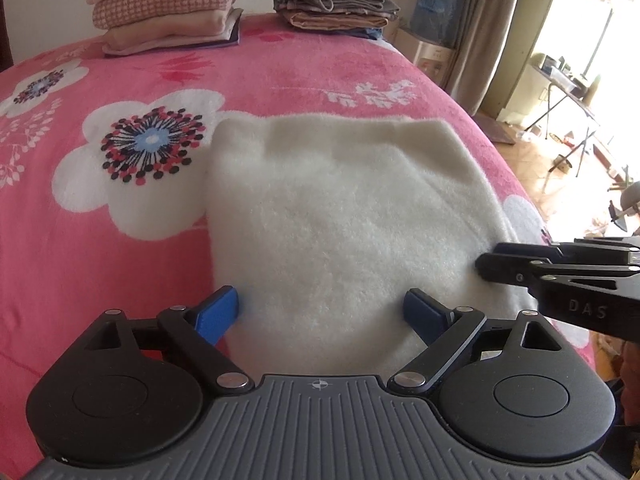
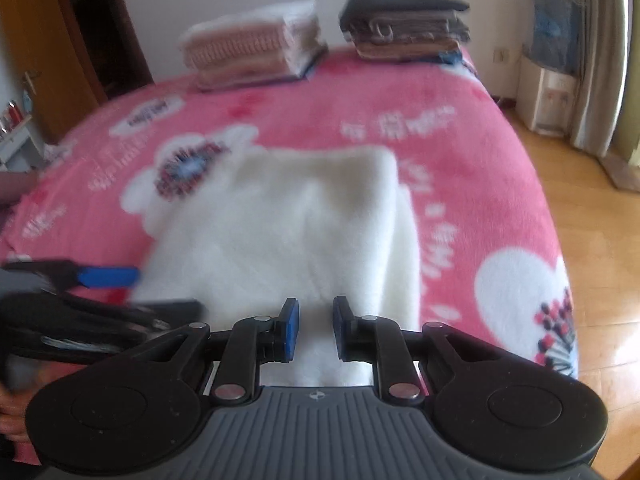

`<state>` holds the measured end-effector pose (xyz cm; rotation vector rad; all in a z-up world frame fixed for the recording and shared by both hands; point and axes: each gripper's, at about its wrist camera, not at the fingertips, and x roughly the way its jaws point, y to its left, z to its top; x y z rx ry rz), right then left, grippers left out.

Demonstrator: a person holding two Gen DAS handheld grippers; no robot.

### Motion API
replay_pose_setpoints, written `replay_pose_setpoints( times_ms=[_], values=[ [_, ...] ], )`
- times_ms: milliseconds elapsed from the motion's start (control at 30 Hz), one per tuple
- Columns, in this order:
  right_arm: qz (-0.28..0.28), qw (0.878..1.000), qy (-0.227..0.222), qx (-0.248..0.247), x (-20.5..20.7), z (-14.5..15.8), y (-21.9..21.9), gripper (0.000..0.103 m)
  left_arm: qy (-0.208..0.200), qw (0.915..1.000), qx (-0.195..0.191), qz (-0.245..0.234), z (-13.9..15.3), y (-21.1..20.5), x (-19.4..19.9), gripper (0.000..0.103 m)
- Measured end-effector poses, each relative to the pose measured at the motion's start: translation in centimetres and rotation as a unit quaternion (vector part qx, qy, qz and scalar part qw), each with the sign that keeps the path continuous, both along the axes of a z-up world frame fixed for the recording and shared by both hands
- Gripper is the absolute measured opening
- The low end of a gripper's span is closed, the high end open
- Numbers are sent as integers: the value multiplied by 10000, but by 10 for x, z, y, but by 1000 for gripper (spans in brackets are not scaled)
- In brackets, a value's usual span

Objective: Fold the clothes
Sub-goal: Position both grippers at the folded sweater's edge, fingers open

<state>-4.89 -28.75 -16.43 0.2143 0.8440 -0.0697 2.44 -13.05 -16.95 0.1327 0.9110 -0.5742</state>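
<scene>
A fluffy white garment lies folded into a rectangle on the pink flowered bedspread; it also shows in the right wrist view. My left gripper is wide open over the garment's near edge, its blue pads on either side. My right gripper is partly open with a narrow gap, above the garment's near right part, holding nothing. It enters the left wrist view from the right, at the garment's right edge. The left gripper shows blurred at the left of the right wrist view.
Two stacks of folded clothes stand at the bed's far end: a pink and cream stack on the left, a dark grey and brown stack on the right. Wooden floor and a curtain lie to the right of the bed.
</scene>
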Motion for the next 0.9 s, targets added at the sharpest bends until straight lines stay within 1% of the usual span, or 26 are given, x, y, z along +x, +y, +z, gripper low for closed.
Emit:
replay_pose_setpoints(
  times_ms=[100, 200, 300, 333, 367, 467, 500, 567, 633, 733, 900],
  values=[
    [45, 9999, 0, -100, 2, 0, 1, 19, 5, 10000, 65, 7, 1, -1, 1, 93],
    [-35, 9999, 67, -79, 4, 10, 2, 19, 107, 9999, 58, 66, 2, 0, 3, 93],
    [-87, 9995, -241, -186, 4, 26, 2, 19, 117, 9998, 97, 87, 2, -1, 3, 94],
    [-116, 9993, -272, -217, 5, 27, 1, 19, 102, 9998, 121, 91, 2, -1, 2, 95],
    [-144, 9992, -276, -240, 6, 26, -1, 19, 82, 9998, 150, 93, 2, -2, 2, 95],
    [-207, 9996, 87, -182, 16, -3, -11, 20, 126, 9997, 209, 101, 2, -4, 2, 95],
    [-235, 9997, -9, -104, 15, -9, -14, 20, 113, 9996, 241, 109, 3, -5, 1, 96],
    [-302, 9995, -35, 77, 14, -9, -19, 20, 56, 9994, 315, 128, 3, -7, 1, 98],
    [-350, 9993, -12, 152, 15, -9, -21, 20, 61, 9993, 331, 179, 2, -7, 0, 98],
    [-314, 9995, -32, 81, 15, -10, -19, 20, 80, 9991, 359, 221, 3, -8, 0, 98],
    [-313, 9994, -49, 101, 13, -8, -18, 21, 34, 9988, 430, 226, 4, -10, -1, 98]
  ],
)
